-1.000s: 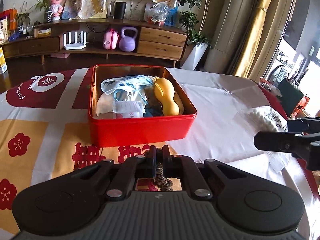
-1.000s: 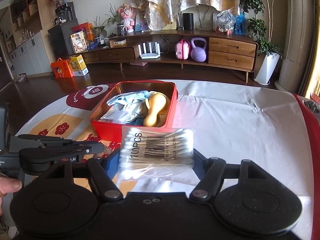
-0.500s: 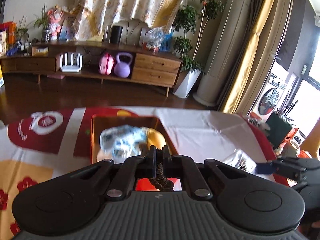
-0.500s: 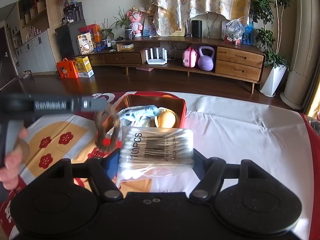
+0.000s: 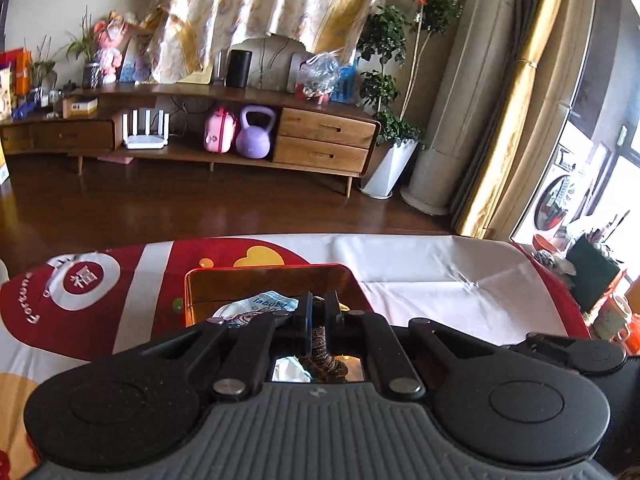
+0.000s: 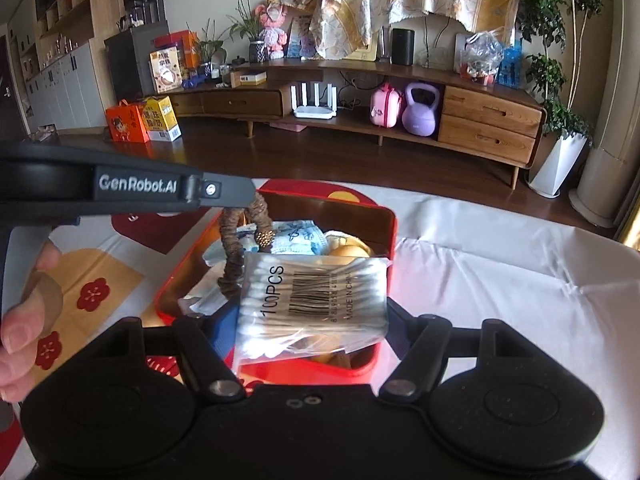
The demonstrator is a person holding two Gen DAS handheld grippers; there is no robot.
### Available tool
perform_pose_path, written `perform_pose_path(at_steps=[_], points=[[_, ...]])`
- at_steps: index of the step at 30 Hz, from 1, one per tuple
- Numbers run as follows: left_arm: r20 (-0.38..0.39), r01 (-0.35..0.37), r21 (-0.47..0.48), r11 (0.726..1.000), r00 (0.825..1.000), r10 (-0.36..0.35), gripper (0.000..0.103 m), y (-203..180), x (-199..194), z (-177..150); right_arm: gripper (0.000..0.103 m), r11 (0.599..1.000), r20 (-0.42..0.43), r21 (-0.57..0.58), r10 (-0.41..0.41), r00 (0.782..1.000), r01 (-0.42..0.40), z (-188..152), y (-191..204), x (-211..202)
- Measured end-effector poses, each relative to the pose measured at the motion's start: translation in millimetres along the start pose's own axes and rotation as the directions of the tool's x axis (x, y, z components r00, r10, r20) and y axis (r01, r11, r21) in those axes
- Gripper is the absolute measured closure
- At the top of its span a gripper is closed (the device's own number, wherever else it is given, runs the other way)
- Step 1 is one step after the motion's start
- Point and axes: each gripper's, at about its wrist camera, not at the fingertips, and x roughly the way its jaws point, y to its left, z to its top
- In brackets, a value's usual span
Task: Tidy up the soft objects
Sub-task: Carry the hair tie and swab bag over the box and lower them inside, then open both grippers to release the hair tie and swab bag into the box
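Right wrist view: we hold our right gripper (image 6: pixel 314 320) over the red tin (image 6: pixel 384 216), fingers clamped on a swab bag (image 6: pixel 316 300), so it can drop straight in. Our left gripper (image 6: pixel 250 196) reaches across above the tin, fingers clenched on a brown hair tie (image 6: pixel 234 252) that dangles over it for the same reason. Inside the tin already lie a blue packet (image 6: pixel 300 236) and a yellow toy (image 6: pixel 350 251), crowding the floor. Both grippers share the opening and may bump

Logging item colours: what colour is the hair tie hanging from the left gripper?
Brown hair tie, clearest in the right wrist view.
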Motion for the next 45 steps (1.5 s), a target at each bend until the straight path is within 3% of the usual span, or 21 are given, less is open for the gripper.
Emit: perform_pose_path(at_steps=[7,15,19,22,34,36,39,40,41,42,45], points=[[-0.018,-0.013,-0.025,1.000,1.000,0.012,0.098,16.0,23.0,-13.6,0.032,1.000,-0.023,0.001,-0.011,1.000,0.011,-4.7,0.1,27.2],[-0.093,-0.036,-0.015,0.999,0.995,0.035,0.098,28.4,37.3,-34.8,0.031,0.999,-0.040,-0.022,-0.027,0.999,0.026,-7.3,3.7,38.2],[-0.139,-0.041,-0.012,0.999,0.989,0.038,0.098,33.1,42.3,-44.4,0.028,0.999,-0.035,-0.038,-0.034,0.999,0.033,-8.5,7.7,35.8],[-0.147,-0.045,-0.009,0.999,0.988,0.043,0.098,34.7,41.3,-48.6,0.018,0.999,-0.019,-0.034,-0.032,0.999,0.031,-8.3,7.8,30.6],[-0.165,-0.076,0.024,0.997,0.983,0.079,0.094,26.9,17.9,-50.1,0.015,0.999,0.008,-0.032,-0.021,1.000,0.022,-10.1,7.5,-3.4],[-0.163,-0.090,0.029,0.996,0.982,0.093,0.090,25.3,11.1,-50.6,0.013,0.999,0.014,-0.026,-0.021,1.000,0.021,-11.5,7.5,-11.8],[-0.164,-0.083,0.018,0.996,0.983,0.084,0.072,24.1,-0.3,-51.4,0.012,1.000,0.027,-0.015,-0.016,1.000,0.016,-14.2,7.3,-26.9],[-0.156,-0.083,0.017,0.996,0.984,0.085,0.057,23.1,-5.2,-51.9,0.012,1.000,0.032,-0.011,-0.014,0.999,0.015,-15.1,7.0,-32.2],[-0.147,-0.083,0.016,0.996,0.986,0.084,0.035,22.2,-10.4,-52.6,0.011,1.000,0.038,-0.008,-0.014,0.999,0.014,-16.1,6.6,-38.0],[-0.133,-0.084,0.013,0.996,0.987,0.085,0.029,21.5,-16.6,-53.5,0.011,1.000,0.045,-0.003,-0.012,0.999,0.012,-17.3,5.6,-44.0],[-0.104,-0.091,0.016,0.996,0.990,0.093,0.027,18.6,-32.8,-55.3,0.009,1.000,0.065,0.017,-0.010,0.998,0.009,-20.7,2.8,-62.3]])
